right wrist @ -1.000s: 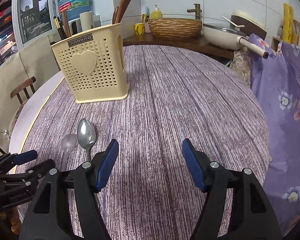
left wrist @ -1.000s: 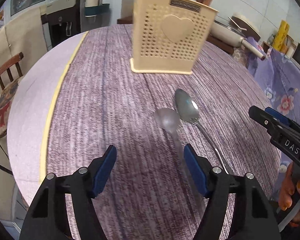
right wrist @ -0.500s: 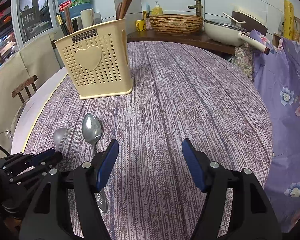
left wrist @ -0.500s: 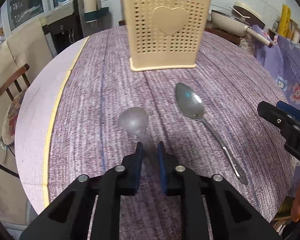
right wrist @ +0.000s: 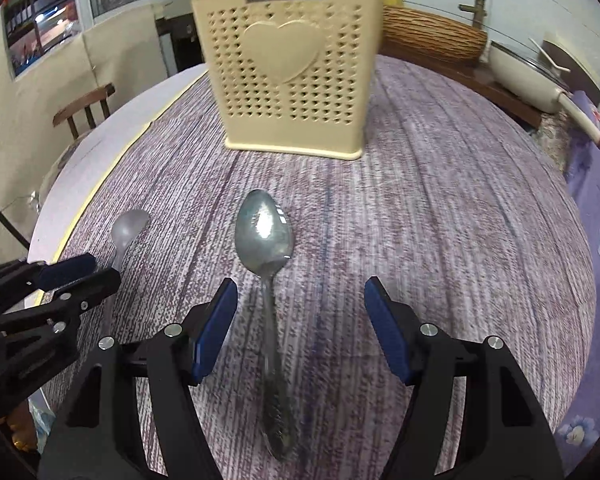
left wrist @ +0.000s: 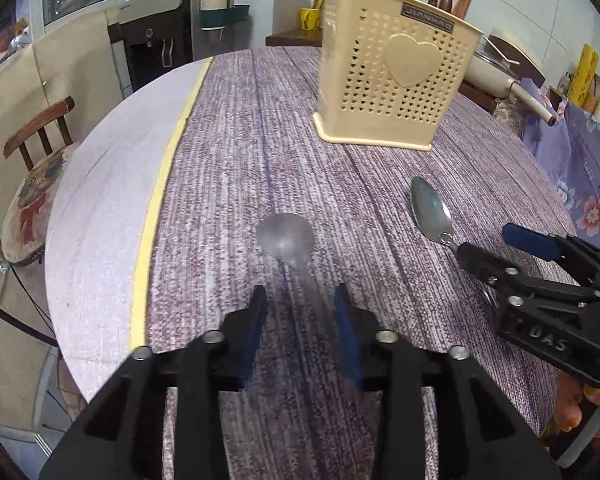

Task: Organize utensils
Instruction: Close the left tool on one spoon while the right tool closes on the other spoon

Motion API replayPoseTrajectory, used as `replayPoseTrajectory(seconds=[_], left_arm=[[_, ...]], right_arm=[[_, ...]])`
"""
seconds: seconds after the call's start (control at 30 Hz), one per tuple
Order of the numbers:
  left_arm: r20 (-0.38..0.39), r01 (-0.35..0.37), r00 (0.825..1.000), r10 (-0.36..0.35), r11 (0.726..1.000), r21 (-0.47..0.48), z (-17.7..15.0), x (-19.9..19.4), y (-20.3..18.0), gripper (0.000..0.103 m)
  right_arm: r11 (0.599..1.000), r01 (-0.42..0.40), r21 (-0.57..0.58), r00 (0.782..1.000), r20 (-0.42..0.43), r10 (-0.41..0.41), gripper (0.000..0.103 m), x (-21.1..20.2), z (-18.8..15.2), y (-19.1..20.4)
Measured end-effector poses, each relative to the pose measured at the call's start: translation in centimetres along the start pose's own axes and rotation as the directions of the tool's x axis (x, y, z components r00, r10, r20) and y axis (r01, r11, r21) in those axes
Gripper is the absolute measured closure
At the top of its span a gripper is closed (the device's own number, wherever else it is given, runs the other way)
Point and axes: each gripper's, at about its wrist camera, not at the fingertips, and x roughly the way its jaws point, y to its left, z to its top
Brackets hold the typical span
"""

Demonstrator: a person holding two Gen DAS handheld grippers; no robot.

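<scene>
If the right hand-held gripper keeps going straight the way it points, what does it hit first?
Probably the metal spoon: its handle already lies between the open right hand-held gripper fingers, off-centre toward the left one. Beyond its bowl stands the cream utensil holder. Height above the table is unclear.

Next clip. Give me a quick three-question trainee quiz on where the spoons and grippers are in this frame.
1. True or false: the metal spoon stands inside the cream holder.
2. The right gripper is: A) open, straddling the metal spoon's handle; B) shut on the handle; C) out of view.
3. Which spoon's handle runs between the fingers of the left gripper?

Key: 1. False, it lies flat on the table. 2. A. 3. The clear plastic spoon.
</scene>
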Motion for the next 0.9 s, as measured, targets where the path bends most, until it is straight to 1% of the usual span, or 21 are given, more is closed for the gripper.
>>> replayPoseTrajectory(seconds=[0.17,0.23,0.3,0.4,0.47,0.57,0.63,0.67,0.7,0.83,0.9], left_arm=[[0.005,-0.007,1.0,0.007,0.999,-0.041,-0.3,-0.6,1.5,0.054],[0.004,-0.01,1.0,0.01,0.998,-0.059,-0.4,-0.6,2.0,0.053],[0.002,-0.009,1.0,0.009,0.997,-0.075,-0.3,-0.5,2.4,0.049],[0.002,-0.014,1.0,0.014,0.996,-0.086,-0.2,-0.3,2.5,0.043],[-0.002,-0.017,1.0,0.017,0.996,-0.088,0.0,-0.1,2.3,0.043],[-0.016,-0.035,0.999,0.034,0.996,-0.086,0.4,0.5,1.8,0.041],[-0.027,-0.043,0.999,0.041,0.995,-0.086,0.8,0.9,1.6,0.038],[-0.032,-0.038,0.999,0.036,0.995,-0.091,0.9,1.0,1.6,0.035],[-0.036,-0.036,0.999,0.032,0.995,-0.097,1.2,1.1,1.6,0.034],[-0.053,-0.052,0.997,0.047,0.994,-0.097,1.7,1.6,1.2,0.034],[-0.056,-0.056,0.997,0.05,0.992,-0.115,1.9,1.7,1.3,0.034]], right_arm=[[0.999,-0.011,-0.034,0.999,-0.042,0.01,0.037,1.8,0.8,1.2],[0.999,-0.007,-0.039,0.999,-0.043,0.006,0.037,2.3,1.2,1.6],[0.999,-0.015,-0.041,0.999,-0.048,0.013,0.038,2.6,1.6,1.8],[0.999,-0.008,-0.036,0.999,-0.048,0.006,0.045,3.1,2.3,2.0],[1.0,-0.001,-0.029,0.999,-0.049,0.0,0.055,3.4,2.8,2.1],[1.0,0.002,-0.025,0.999,-0.051,-0.003,0.065,3.6,3.1,2.0],[1.0,0.004,-0.016,0.999,-0.053,-0.005,0.064,3.5,3.1,1.8],[1.0,0.007,-0.015,0.999,-0.053,-0.007,0.065,3.5,3.0,1.8],[1.0,0.009,-0.014,0.999,-0.054,-0.01,0.065,3.5,3.0,1.8],[1.0,0.012,-0.005,0.998,-0.054,-0.012,0.064,3.3,2.8,1.6],[1.0,0.014,-0.001,0.999,-0.053,-0.014,0.064,3.3,2.7,1.5]])
